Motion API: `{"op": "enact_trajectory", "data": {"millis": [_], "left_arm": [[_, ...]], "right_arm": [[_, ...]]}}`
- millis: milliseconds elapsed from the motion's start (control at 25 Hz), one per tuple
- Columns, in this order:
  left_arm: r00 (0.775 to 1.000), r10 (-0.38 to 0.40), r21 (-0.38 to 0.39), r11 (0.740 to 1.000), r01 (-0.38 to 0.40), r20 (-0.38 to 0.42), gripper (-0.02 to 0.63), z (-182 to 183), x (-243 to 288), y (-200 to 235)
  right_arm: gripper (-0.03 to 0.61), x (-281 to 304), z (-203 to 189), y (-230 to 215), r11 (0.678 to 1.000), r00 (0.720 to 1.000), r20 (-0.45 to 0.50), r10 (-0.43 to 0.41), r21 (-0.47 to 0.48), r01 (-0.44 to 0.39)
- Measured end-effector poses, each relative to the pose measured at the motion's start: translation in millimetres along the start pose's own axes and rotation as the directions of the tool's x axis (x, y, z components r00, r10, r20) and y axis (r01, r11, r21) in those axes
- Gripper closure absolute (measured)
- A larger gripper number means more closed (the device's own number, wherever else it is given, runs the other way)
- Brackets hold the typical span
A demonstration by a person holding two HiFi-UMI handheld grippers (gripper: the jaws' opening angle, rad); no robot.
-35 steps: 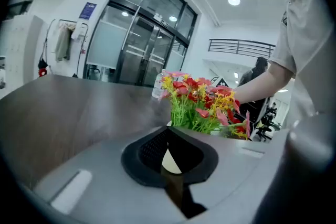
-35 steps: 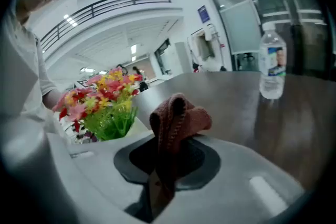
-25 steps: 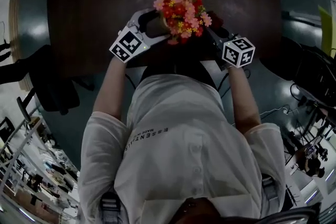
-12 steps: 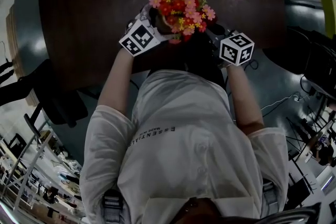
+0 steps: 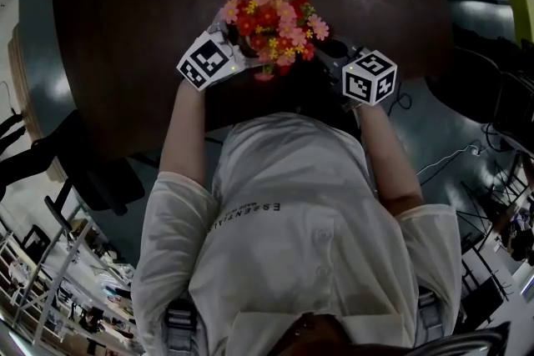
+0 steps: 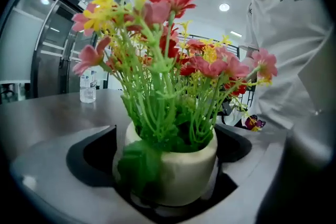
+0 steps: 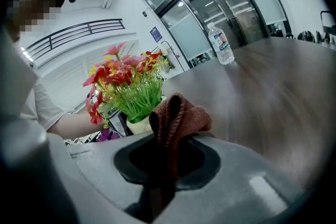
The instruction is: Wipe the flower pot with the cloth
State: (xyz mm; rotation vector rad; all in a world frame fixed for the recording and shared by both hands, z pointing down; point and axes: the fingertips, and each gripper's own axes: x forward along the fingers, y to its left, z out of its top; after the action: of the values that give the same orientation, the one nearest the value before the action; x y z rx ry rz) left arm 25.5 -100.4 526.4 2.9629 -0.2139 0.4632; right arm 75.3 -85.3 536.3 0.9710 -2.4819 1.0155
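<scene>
Left gripper view: my left tongs (image 6: pixel 170 136) are opening off the cream ceramic flower pot (image 6: pixel 184 168); a push from the rust-brown knitted cloth (image 7: pixel 181 115) pinched in my right tongs (image 7: pixel 168 139) could topple it.

With left tool (image 5: pixel 232 44) opening around pot (image 6: pixel 178 165), right tool (image 7: pixel 168 149) grips cloth (image 7: pixel 181 115).

Left gripper (image 5: pixel 225 42): pushed in closer, its cube now just beside the flowers (image 5: pixel 269 17), upper centre.
Its jaws: opening, pot (image 6: pixel 176 168) between them.
</scene>
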Motion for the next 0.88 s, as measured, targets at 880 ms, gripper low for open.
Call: {"op": "enact_trajectory", "data": {"millis": [880], "left_arm": [[0.977, 0.202, -0.304, 0.937, -0.172, 0.071, 0.049, 71, -36, 20]], "right_arm": [[0.528, -7, 28, 11, 0.997, 0.994, 0.07, -0.081, 0.024, 0.079]]}}
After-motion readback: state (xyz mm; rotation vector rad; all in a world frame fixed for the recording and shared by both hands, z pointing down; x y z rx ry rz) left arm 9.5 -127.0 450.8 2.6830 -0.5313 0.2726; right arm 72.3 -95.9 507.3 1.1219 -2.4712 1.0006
